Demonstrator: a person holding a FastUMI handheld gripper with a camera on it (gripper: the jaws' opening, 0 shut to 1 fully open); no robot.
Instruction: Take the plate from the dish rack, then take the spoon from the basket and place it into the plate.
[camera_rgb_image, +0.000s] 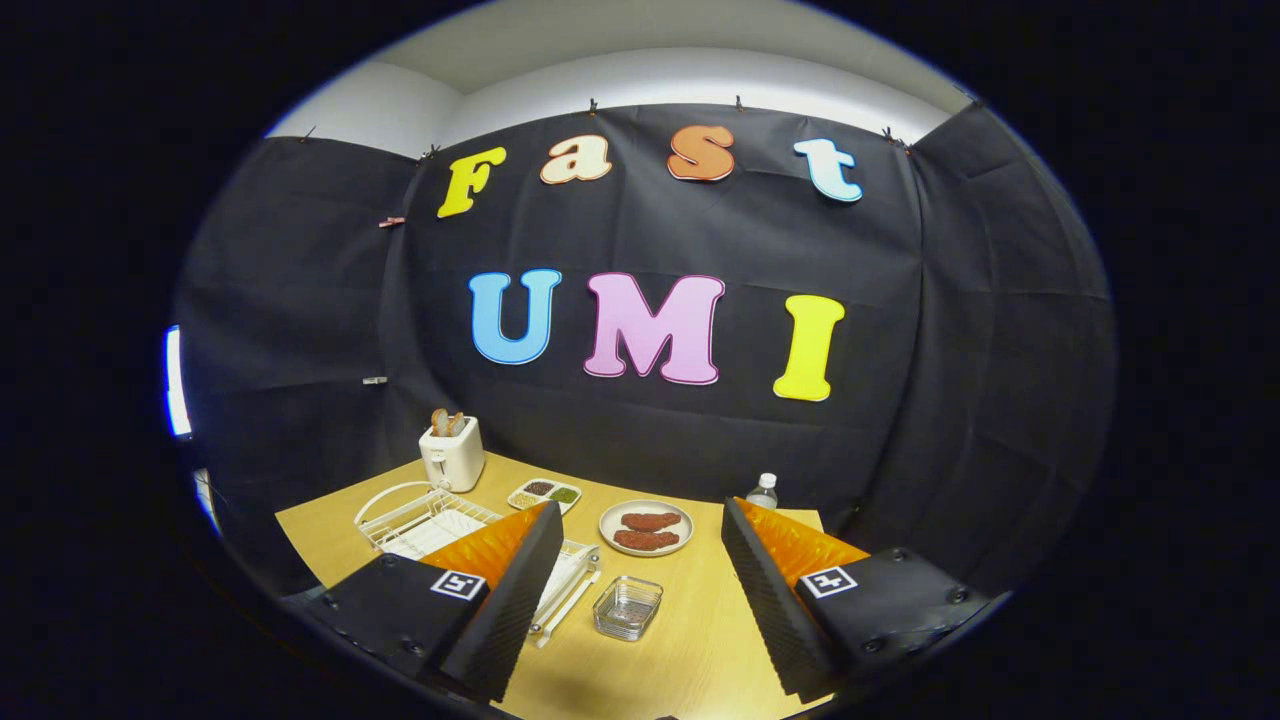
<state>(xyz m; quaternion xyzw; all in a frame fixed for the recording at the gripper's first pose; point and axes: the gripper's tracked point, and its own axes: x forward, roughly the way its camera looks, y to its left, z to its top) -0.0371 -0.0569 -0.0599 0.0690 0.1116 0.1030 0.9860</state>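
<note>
My gripper (640, 512) hangs open above the wooden table (700, 640), with nothing between its fingers. To the left, partly behind the left finger (510, 600), stands a white wire dish rack (400, 510). Something flat and white, apparently the plate (437, 533), sits in it. A small see-through mesh basket (628, 607) rests on the table between the fingers, closer to the left one. I cannot make out a spoon inside it.
A round plate with two reddish-brown pieces of food (646, 527) lies just beyond the fingertips. A white toaster with bread (452, 453) and a small divided dish (544, 493) stand at the back left. A water bottle (764, 489) stands behind the right finger.
</note>
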